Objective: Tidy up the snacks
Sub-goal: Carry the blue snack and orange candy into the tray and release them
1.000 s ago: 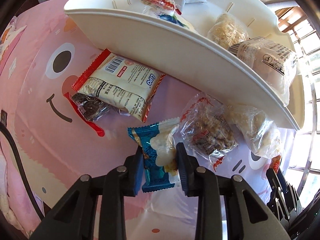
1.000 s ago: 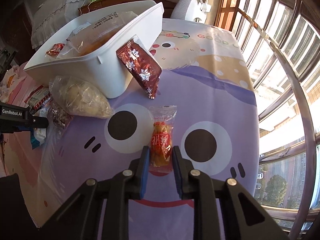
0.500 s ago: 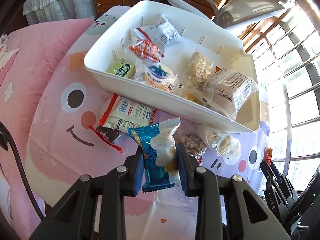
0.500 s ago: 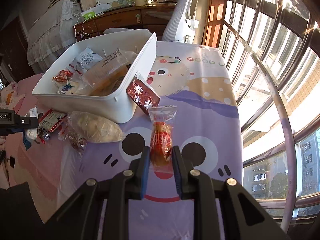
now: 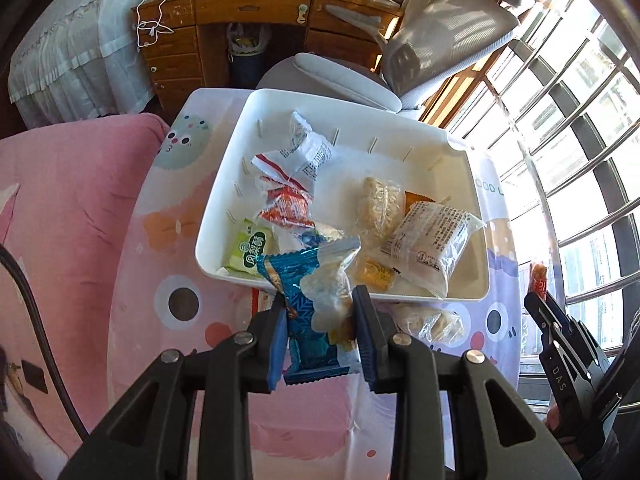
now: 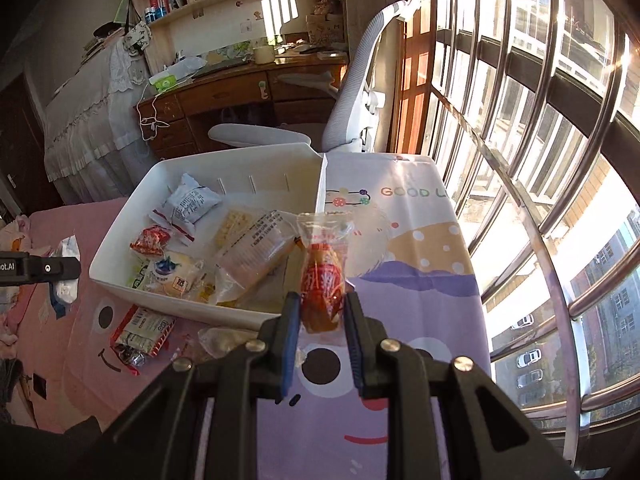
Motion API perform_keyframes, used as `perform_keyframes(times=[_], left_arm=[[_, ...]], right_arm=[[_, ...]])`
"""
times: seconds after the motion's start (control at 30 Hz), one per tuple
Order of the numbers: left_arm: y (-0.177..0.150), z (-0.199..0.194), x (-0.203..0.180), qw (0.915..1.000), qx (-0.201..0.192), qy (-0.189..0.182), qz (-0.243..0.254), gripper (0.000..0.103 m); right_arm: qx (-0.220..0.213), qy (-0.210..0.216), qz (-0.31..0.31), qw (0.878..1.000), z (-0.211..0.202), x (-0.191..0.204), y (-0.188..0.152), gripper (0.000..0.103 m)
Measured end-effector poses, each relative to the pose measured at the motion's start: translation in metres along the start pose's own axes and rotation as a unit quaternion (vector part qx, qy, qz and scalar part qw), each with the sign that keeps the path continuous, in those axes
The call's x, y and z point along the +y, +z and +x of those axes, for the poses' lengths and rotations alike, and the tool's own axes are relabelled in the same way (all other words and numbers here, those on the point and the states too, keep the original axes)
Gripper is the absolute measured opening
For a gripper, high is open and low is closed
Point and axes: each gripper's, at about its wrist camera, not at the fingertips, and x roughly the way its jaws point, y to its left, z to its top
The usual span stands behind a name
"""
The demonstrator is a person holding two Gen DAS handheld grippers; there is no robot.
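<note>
Left gripper (image 5: 320,330), clamped on a blue snack packet (image 5: 308,320), packet standing on end, long axis running 6 to 12 o'clock, top flared above the pads. Straight beyond at 12 o'clock, below and past the fingertips, the white bin (image 5: 460,148), its near wall just behind the packet's top in the left wrist view. Inside already: a green packet (image 5: 250,250) at 11 o'clock by the near corner, a red-orange one (image 5: 286,210) beyond it, a clear wrapped bun (image 5: 434,240) at 1 o'clock.

Right gripper (image 6: 322,320), pinched on a red-orange wrapped snack (image 6: 322,276), also upright, long axis 6 to 12 o'clock. Same bin at 10 to 11 o'clock in the right wrist view, its right wall almost in line with the snack's top.

Judged nearer the bin's open floor: the left, already facing it squarely; a short carry forward and a release likely enough. Right needing a shift leftward first. Loose packets (image 6: 142,330) on the tablecloth (image 6: 420,280) by the near wall, yet to be gathered.
</note>
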Motion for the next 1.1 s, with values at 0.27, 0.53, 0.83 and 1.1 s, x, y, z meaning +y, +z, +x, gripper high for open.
perform_keyframes(times=[0.27, 0.53, 0.83, 1.1], left_arm=[[0.035, -0.008, 0.032, 0.9995, -0.018, -0.004, 0.026, 0.029], [0.059, 0.003, 0.058, 0.9986, -0.027, -0.019, 0.042, 0.029], [0.049, 0.003, 0.056, 0.9952, -0.014, -0.069, 0.067, 0.068], [0.032, 0.004, 0.050, 0.9945, 0.001, -0.076, 0.071, 0.069]], right_arm=[[-0.019, 0.007, 0.008, 1.000, 0.004, 0.054, 0.024, 0.022], [-0.030, 0.017, 0.007, 0.999, 0.012, 0.104, 0.034, 0.022], [-0.005, 0.015, 0.038, 0.999, 0.022, 0.118, 0.020, 0.036], [0.023, 0.005, 0.058, 0.998, 0.017, 0.104, -0.007, 0.039]])
